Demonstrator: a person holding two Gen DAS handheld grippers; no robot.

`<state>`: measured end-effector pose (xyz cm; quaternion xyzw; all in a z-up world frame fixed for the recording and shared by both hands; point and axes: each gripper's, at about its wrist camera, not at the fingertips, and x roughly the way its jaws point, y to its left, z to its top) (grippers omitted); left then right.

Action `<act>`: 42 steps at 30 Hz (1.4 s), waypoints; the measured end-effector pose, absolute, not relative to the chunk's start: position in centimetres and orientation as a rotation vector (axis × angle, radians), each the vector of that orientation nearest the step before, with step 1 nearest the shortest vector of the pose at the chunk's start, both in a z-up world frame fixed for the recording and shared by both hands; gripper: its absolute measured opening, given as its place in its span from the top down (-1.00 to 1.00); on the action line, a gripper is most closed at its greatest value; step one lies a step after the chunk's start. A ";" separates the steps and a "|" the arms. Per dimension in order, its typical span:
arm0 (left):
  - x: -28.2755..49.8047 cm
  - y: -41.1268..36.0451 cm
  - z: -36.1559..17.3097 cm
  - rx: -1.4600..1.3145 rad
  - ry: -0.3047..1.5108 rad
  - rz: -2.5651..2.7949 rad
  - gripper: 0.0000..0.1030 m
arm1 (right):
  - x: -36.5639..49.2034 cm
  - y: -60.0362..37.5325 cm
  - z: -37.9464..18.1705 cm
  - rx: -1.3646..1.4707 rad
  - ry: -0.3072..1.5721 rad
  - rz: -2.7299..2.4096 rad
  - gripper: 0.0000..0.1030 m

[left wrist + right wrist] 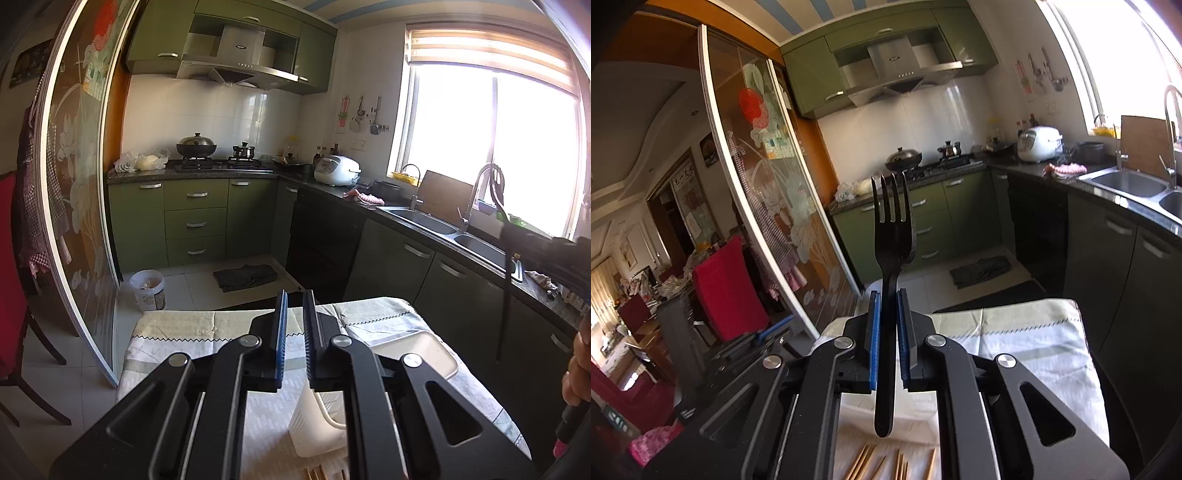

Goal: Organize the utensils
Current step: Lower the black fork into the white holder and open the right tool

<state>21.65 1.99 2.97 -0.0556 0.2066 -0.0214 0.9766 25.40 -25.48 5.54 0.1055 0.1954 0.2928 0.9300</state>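
While the fork is up in the air: it has yet to go into the white holder, and that is the move everything hangs on.
Right tongs (886, 321): closed on the black fork (891, 236); the blue pads pinch its handle partway along, prongs pointing up and away, the handle's end hanging below the jaws.
Left tongs (295, 321): closed to a thin slit, with nothing between the pads.
Fork's long axis: nearly in line with the right tongs' fingers, so it reads as upright and slightly leaning in the right wrist view.
Holder (314, 424): a white slotted caddy standing on the cloth-covered tabletop (184, 332), directly under and just ahead of the left tongs.
White tray (424, 354): lies flat on the cloth just beyond and to the right of the holder.
Key relation: judging by both views, the holder sits below the raised fork and toward the left hand's side; the fork likely has to tip handle-down to drop in.
Nearer hand: the left tongs are close over the holder, well placed to steady it; the right carries the fork.
Only in the left view: the holder, the tray, and a hand (576, 369) at the right edge gripping the other tool.
Only in the right view: the fork itself, and wooden chopsticks (886, 467) lying on the cloth below, blurred at the frame's bottom.
Hidden: the holder's opening is masked by the tongs, so what it holds cannot be told.
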 end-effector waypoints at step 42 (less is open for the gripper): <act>25.7 12.5 -2.5 -0.135 0.505 -0.246 0.16 | 20.3 -22.3 1.6 -0.046 0.353 0.478 0.36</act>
